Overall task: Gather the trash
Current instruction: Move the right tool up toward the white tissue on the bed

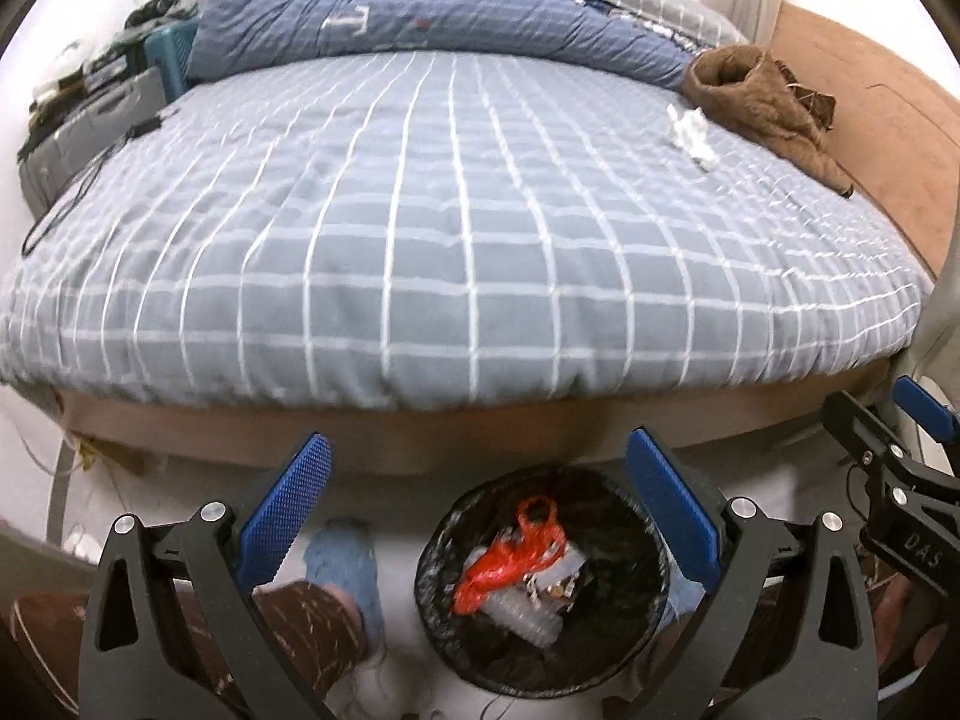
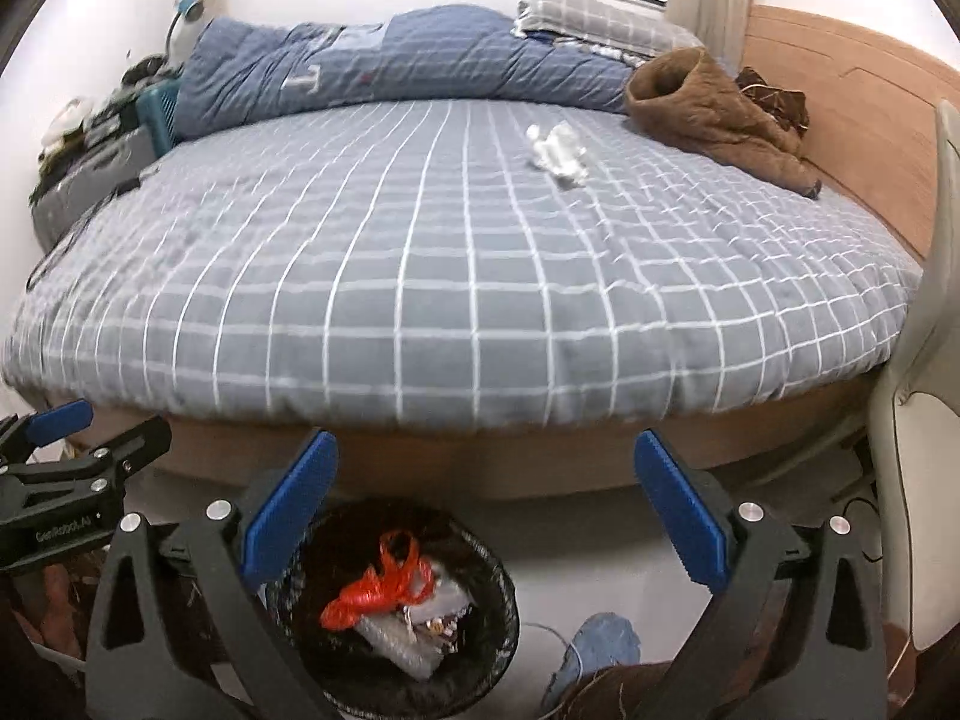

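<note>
A crumpled white tissue (image 1: 690, 129) (image 2: 558, 150) lies on the checked bed cover, far right, close to a brown garment (image 1: 762, 102) (image 2: 708, 102). On the floor at the bed's foot stands a black-lined trash bin (image 1: 427, 552) (image 2: 507, 594). Inside it are a red plastic bag (image 1: 510, 564) (image 2: 372, 594) and clear wrappers. My left gripper (image 1: 478, 438) hangs above the bin, open and empty. My right gripper (image 2: 485, 438) is open too, nothing between its blue pads, with the bin below its left finger. Each gripper shows at the edge of the other's view.
The bed (image 1: 420, 228) (image 2: 456, 276) fills most of both views, with a blue quilt (image 1: 390, 18) and a pillow (image 2: 600, 18) at the far end. A grey case with clutter (image 1: 90, 120) stands left. A wooden headboard (image 2: 840, 108) runs right. A person's blue-slippered foot (image 1: 348, 570) (image 2: 600, 642) is beside the bin.
</note>
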A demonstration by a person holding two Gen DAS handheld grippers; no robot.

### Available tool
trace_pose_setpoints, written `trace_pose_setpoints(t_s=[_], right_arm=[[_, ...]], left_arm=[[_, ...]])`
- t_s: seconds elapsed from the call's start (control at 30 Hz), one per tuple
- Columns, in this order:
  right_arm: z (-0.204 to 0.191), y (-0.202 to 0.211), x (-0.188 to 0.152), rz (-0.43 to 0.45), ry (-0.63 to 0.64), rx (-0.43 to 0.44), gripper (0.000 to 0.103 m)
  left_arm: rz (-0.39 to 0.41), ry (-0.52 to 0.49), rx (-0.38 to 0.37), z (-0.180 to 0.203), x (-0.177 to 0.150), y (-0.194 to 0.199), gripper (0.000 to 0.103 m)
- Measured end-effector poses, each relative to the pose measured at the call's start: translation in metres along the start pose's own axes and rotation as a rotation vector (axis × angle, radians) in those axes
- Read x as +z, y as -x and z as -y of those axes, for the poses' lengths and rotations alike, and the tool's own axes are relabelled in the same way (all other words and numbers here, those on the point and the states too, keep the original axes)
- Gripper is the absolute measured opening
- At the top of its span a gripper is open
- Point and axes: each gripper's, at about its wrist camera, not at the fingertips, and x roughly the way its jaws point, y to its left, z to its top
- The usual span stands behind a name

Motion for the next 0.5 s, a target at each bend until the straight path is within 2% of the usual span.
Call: trace_pose_setpoints(t_s=[0.17, 0.5], right_arm=[[0.014, -0.004, 0.027, 0.044, -0.032, -0.022, 0.095], [0.037, -0.038, 0.088, 0.091, -0.051, -0.043, 0.095]], left_arm=[[0.039, 0.006, -0.009, 0.007, 0.027, 0.0, 0.097], [0.105, -0.012, -0.009, 0.017, 0.091, -0.013, 0.097]])
